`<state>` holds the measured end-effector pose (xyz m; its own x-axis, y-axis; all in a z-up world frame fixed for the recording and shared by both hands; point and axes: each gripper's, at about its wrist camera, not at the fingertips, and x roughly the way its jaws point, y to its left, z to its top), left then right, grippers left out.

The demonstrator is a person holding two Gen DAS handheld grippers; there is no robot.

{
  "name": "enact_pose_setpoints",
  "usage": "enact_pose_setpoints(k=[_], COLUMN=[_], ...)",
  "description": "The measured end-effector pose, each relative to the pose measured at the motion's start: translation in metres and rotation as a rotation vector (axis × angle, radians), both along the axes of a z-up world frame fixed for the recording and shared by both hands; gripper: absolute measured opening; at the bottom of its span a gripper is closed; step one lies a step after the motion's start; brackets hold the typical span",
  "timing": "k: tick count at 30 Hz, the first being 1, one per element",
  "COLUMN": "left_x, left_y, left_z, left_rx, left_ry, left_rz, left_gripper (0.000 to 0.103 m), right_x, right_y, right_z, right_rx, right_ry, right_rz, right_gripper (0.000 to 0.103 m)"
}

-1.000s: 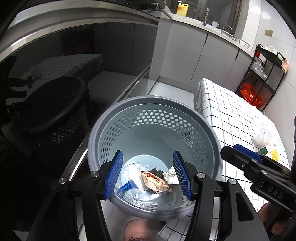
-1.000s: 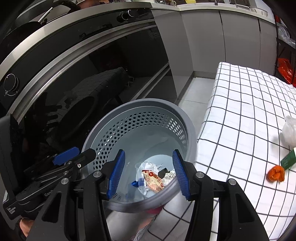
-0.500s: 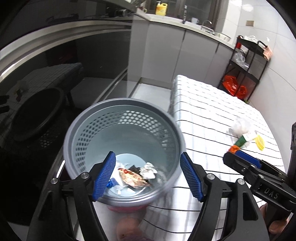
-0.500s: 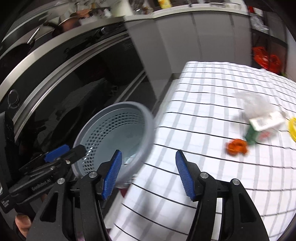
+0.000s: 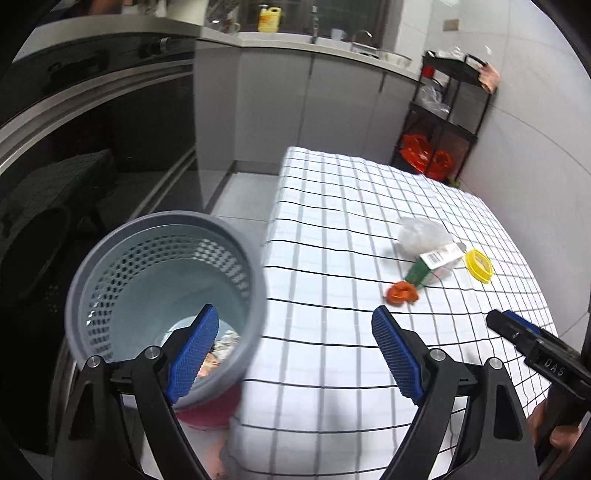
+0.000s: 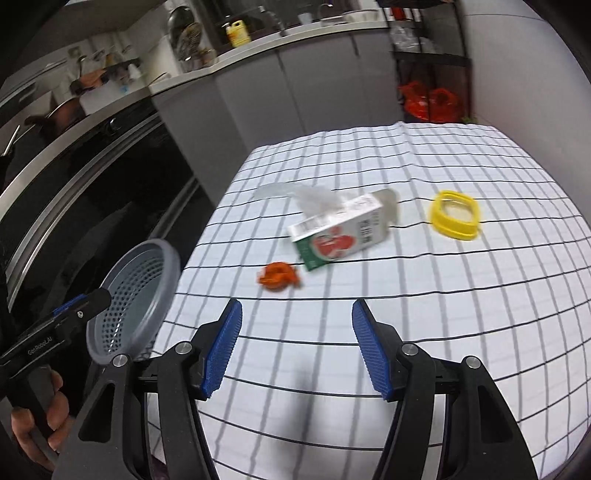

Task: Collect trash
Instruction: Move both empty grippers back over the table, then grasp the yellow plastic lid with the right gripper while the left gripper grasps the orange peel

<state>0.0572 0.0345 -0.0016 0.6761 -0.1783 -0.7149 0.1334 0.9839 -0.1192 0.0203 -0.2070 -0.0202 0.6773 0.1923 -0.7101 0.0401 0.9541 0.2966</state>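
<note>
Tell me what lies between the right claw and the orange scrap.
Nothing: in the right wrist view only bare checked tablecloth separates the open right claw from the orange scrap.

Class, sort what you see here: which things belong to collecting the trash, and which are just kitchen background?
Job: grey basket, orange scrap, carton, clear plastic bag, yellow ring.

Background: checked tablecloth, yellow bottle, black rack, oven.

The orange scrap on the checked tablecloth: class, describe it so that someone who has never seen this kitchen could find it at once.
Start at the table with the white, black-lined tablecloth beside the grey perforated bin. Four bits of litter lie together there; the orange scrap is the one nearest the bin, just by the green end of the tipped carton. It alone is small, crumpled and bright orange.
</note>
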Motion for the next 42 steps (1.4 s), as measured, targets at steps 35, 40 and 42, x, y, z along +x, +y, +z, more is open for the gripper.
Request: enact_pose_setpoints(k=[35, 40, 42], left_x=[0.057, 0.059, 0.06], left_y=[-0.04, -0.039, -0.043], left_z=[-0.026, -0.028, -0.03], left_rx=[0.084, 0.041, 0.026], left_ry=[-0.012, 0.013, 0.022], left_rz=[0.041, 0.016, 0.005], left_gripper=[0.088, 0.089, 0.089], right_x=[0.067, 0.063, 0.061], right_y=[-0.003, -0.029, -0.047], right_z=[-0.024, -0.026, -0.025], right_rx=[0.011, -0.029, -0.048], right_ry=[0.013, 0.026, 0.026], right_rz=[-0.052, -0.123, -0.167], right_gripper=[0.06, 0.06, 0.061])
